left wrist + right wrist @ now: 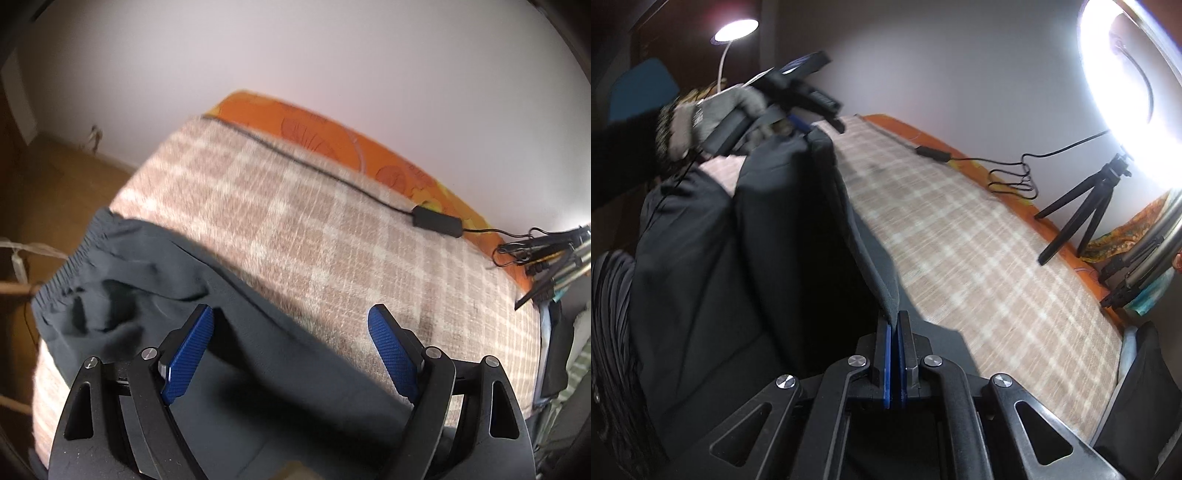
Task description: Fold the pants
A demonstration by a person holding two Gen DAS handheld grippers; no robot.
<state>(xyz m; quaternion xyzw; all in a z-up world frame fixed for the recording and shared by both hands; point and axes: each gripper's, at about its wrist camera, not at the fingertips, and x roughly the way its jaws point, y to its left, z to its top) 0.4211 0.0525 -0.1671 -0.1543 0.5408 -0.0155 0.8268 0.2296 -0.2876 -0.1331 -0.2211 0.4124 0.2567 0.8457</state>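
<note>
- Right now the pants [229, 354] lie on the checked blanket [295, 229] of the bed, dark fabric filling the lower left of the left wrist view, with the elastic waistband [70, 266] bunched at the left edge of the frame.
- In the right wrist view the pants [713, 258] fill the left half of the frame, part of the cloth lifted off the blanket [979, 229] into a raised ridge.
- Their long axis, as far as you can judge, runs from the waistband at left down toward the bottom right of the left wrist view; the leg ends are out of sight.
- Your right gripper [894, 332] has its fingers pressed together, pinching an edge of the pants at lower centre of its frame.
- Your left gripper [291, 332] has its blue fingers [188, 354] spread wide over the fabric, holding nothing in its own view. It [809, 127] appears again at the far end of the ridge, upper left of the right wrist view, where blur hides any contact.
- Risk: with one pinch only, the ridge could sag or twist and the fold land crooked.
- Risk: the thin pinched edge may slip if you pull hard, since the cloth looks smooth.
- Beyond lie a black cable [1008, 162] and a tripod [1082, 210] at the far side of the bed; a wide sweep could snag them.
</note>
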